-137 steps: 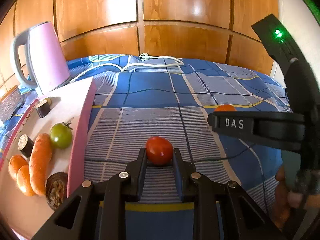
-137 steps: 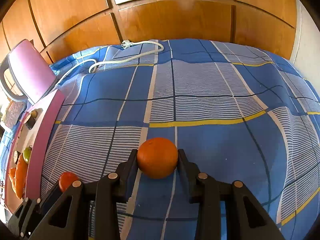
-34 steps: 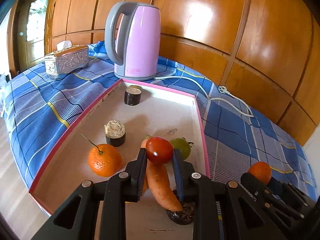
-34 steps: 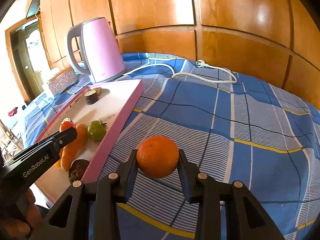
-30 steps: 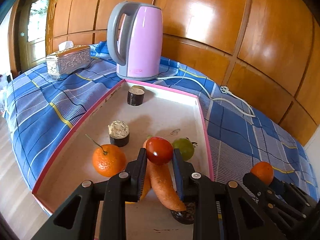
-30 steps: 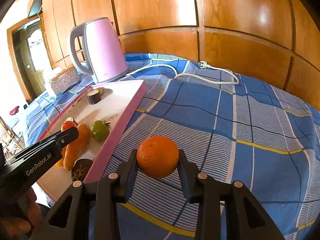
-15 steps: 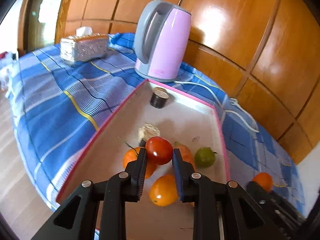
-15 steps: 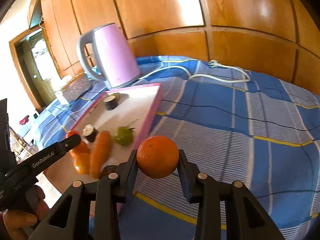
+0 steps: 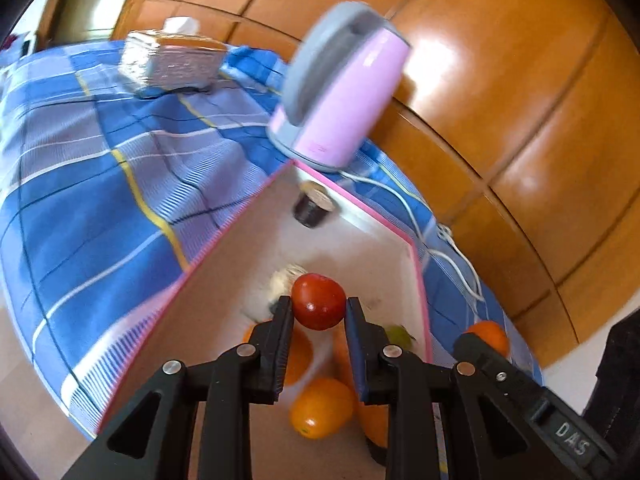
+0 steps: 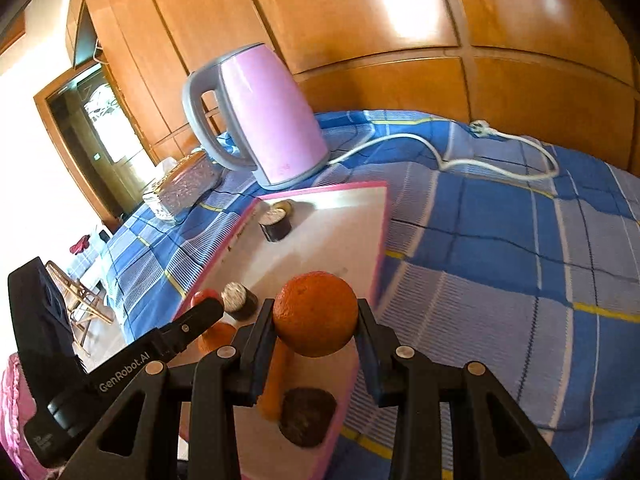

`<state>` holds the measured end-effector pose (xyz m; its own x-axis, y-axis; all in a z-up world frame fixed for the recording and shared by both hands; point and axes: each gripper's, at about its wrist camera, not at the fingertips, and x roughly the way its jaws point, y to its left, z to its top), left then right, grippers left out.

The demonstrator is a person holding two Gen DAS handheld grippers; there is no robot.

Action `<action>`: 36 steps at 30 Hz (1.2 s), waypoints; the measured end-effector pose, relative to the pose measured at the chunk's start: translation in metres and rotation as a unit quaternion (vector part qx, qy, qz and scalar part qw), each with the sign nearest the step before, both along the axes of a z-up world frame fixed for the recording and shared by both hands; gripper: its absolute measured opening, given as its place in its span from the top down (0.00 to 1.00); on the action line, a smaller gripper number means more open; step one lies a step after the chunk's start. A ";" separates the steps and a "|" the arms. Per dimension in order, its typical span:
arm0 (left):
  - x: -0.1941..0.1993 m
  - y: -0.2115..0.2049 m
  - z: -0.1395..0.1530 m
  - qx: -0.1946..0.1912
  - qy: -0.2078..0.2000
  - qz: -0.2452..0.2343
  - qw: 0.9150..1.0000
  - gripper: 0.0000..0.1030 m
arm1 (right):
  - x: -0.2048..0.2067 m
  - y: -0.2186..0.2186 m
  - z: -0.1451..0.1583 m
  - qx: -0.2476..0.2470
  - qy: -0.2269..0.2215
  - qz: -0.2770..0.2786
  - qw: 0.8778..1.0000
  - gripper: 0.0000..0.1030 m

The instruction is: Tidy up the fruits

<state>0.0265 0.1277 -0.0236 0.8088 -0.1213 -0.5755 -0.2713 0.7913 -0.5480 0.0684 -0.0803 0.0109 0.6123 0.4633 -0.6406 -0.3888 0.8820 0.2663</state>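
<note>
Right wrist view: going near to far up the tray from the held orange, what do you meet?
Orange in the right tongs → dark cylinder in the tray → pink kettle → wood panelling.

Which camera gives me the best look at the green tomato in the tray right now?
Neither is good. The left wrist view is the only one that shows the green tomato, as a blurred sliver by the tray's pink right rim, partly behind the left gripper. In the right wrist view I cannot find it; the held orange probably covers it.
</note>
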 end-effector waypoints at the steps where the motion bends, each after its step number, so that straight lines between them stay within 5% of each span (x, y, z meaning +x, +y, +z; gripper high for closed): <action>1: 0.000 0.002 -0.001 -0.001 0.001 0.003 1.000 0.75 | 0.003 0.005 0.001 -0.001 0.000 0.005 1.000 0.63; 21: 0.006 -0.012 0.000 0.048 0.007 -0.006 0.999 0.67 | 0.035 0.037 -0.014 0.003 0.033 0.007 0.999 0.60; 26: -0.002 -0.005 0.001 0.056 0.007 0.040 0.998 0.57 | 0.034 0.028 -0.013 0.023 0.039 0.001 0.999 0.60; 36: -0.017 0.018 0.003 0.054 0.005 0.130 0.990 0.55 | 0.009 0.014 -0.017 0.022 0.044 0.007 0.999 0.60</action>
